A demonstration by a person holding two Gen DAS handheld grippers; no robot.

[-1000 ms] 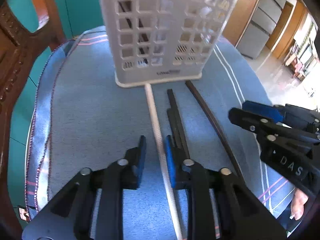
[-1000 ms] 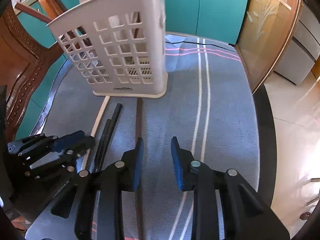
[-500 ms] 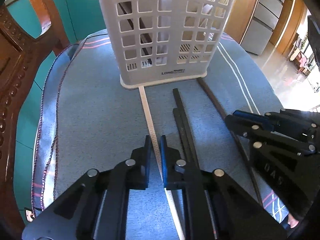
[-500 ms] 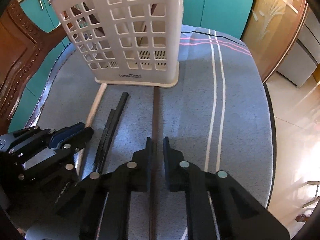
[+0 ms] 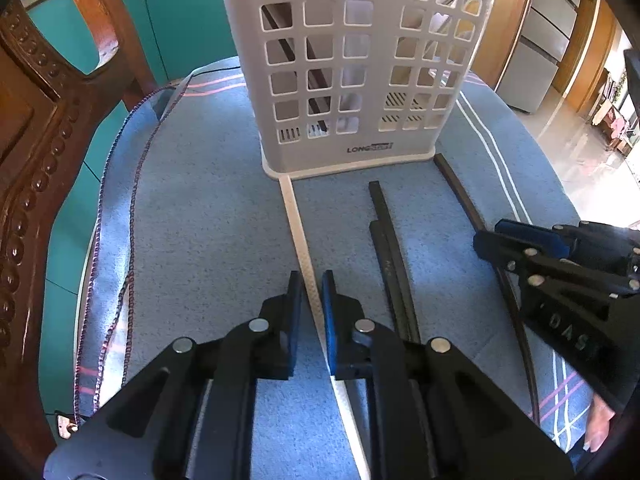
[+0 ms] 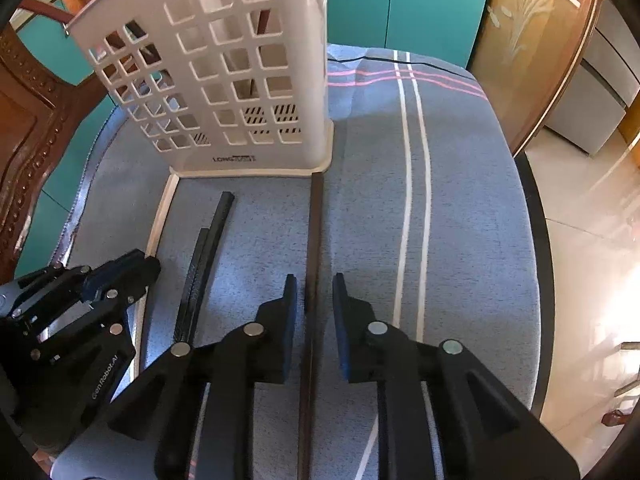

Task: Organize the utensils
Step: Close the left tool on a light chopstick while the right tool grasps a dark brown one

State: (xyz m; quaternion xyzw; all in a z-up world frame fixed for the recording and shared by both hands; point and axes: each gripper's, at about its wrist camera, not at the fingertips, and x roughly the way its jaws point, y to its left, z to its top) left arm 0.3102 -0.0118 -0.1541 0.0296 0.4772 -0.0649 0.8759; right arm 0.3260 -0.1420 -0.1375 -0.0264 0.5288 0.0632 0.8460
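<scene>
Blue striped cloth (image 6: 460, 200) on table; left gripper (image 5: 312, 288) pinching white chopstick (image 5: 298, 236), right gripper (image 6: 315, 292) spread.

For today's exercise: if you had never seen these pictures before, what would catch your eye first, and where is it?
The tall white slotted basket stands at the far end of the blue cloth. Chopsticks lie before it: a cream one between the left gripper fingers, a black pair in the middle, a dark brown one between the right gripper fingers.
</scene>
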